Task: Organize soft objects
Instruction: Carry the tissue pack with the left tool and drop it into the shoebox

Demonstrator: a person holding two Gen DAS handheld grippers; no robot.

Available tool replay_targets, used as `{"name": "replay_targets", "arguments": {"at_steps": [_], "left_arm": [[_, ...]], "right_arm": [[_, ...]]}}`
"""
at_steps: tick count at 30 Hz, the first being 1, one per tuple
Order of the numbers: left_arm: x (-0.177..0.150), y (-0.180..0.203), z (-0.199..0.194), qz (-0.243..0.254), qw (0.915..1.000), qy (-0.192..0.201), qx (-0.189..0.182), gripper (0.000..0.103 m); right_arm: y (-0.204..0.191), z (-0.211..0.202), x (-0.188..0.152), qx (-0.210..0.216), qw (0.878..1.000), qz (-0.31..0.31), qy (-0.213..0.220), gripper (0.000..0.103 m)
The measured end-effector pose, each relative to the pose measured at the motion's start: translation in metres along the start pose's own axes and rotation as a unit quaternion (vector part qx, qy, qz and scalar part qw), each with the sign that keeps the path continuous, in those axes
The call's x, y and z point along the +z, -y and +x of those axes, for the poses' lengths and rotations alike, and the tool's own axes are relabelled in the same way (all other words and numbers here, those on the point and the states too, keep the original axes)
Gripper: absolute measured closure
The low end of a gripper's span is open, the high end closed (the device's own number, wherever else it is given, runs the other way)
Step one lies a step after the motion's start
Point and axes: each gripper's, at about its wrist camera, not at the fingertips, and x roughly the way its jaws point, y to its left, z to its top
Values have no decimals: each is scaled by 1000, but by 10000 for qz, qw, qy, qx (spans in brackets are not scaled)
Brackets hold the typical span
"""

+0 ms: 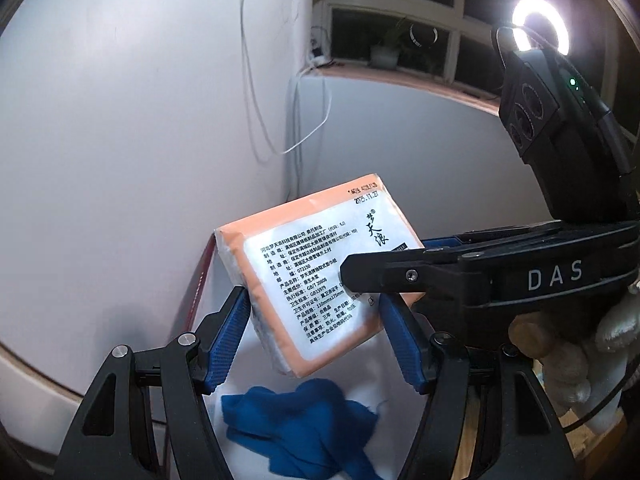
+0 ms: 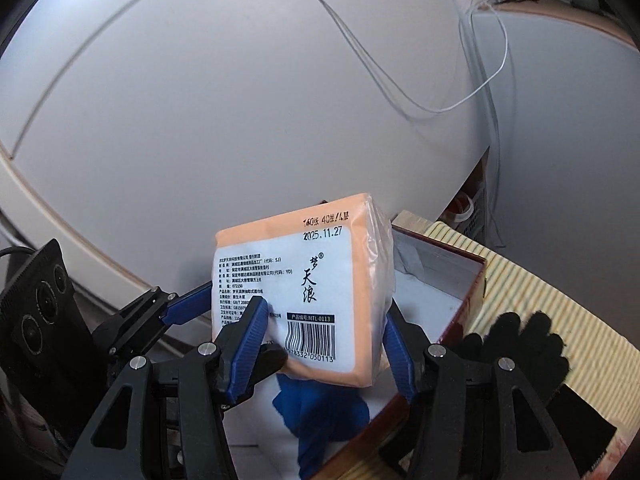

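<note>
- Peach-orange plastic wraps the tissue pack (image 1: 320,276), the landmark for everything else; its white label with black print and a date stamp faces both cameras, and it is held up in the air, tilted.
- Left of the pack in the left wrist view, the left gripper (image 1: 314,334) has one blue ribbed pad pressed to the pack's left edge and the other against its lower right side, so its jaws are clamped on the pack.
- Below the pack lies a crumpled blue cloth (image 1: 296,420) on the white floor of an open box (image 1: 200,280) with a dark red rim.
- Right of the pack in that view, the right gripper (image 1: 400,276) reaches in from the side, a black finger lying across the label; behind it a gloved hand (image 1: 568,344) grips the handle, and a ring light (image 1: 541,26) glows above (very bright, washing out its surroundings).
- In the right wrist view, the right gripper (image 2: 324,340) has one blue pad on the label's lower left and the other at the pack's (image 2: 304,292) right side, its jaws closed on the pack too.
- Left of the pack there, the left gripper (image 2: 192,308) comes in with a blue finger touching the pack's left edge.
- Beneath the pack sits the blue cloth (image 2: 320,412) inside the box (image 2: 460,308).
- Right of the pack, past the box, a black glove (image 2: 524,344) lies on a yellow striped mat (image 2: 540,280).
</note>
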Motion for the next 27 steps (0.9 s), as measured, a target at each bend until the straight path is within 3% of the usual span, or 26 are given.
{"name": "replay_targets", "arguments": {"at_steps": [10,13,27], "left_arm": [[-10,-7,9,60,9984,-147,547,37],[-8,-8,7,48,9984,-121,556,36],[-3,14,-30,18,9990,210,388,36]], "right_arm": [[3,23,8,-389,9992,-84,-103,49],[5,19,8,-454,9989,-52,-68,48],[16,-64,-24,-815,9961,21,348,43]]}}
